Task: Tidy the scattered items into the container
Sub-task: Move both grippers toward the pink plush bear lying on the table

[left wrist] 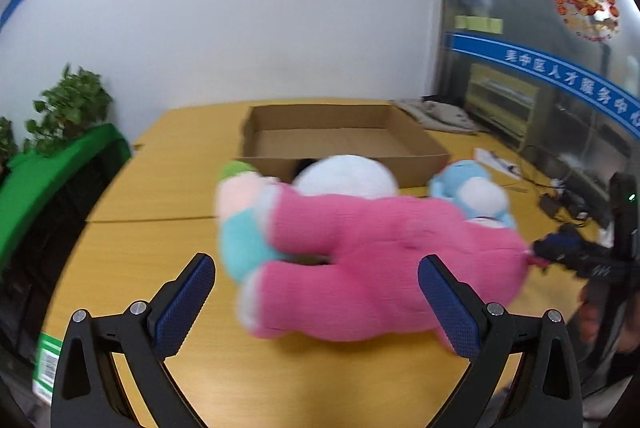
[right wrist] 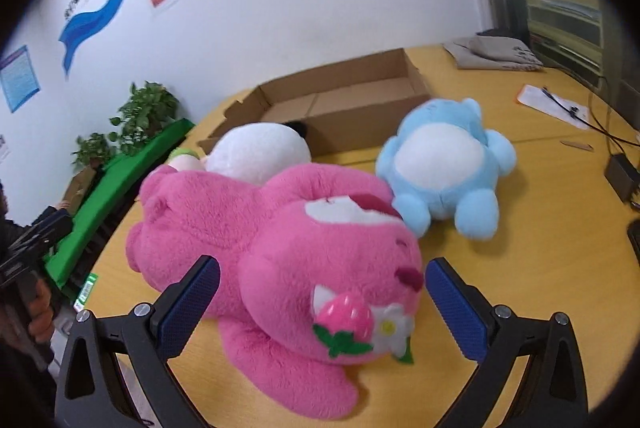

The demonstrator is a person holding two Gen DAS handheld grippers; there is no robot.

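A big pink plush bear (right wrist: 280,236) with a strawberry on its head lies on the yellow table. My right gripper (right wrist: 320,292) is open, its fingers on either side of the bear's head. From the other side, my left gripper (left wrist: 320,292) is open, and the blurred pink bear (left wrist: 380,252) lies just ahead of its fingertips. Behind the bear sit a white plush (right wrist: 260,147), a blue plush (right wrist: 444,163) and a small pastel plush (left wrist: 240,224). An open cardboard box (left wrist: 400,169) stands further back; a small dark thing shows at its near edge.
A green-covered bench (left wrist: 48,179) with potted plants (left wrist: 68,107) lines the table's left side. A grey folded cloth (right wrist: 492,53) lies at the back right. Papers (right wrist: 556,105), cables and a black adapter (right wrist: 622,175) crowd the right edge. A person's hand (right wrist: 40,312) holds the left gripper.
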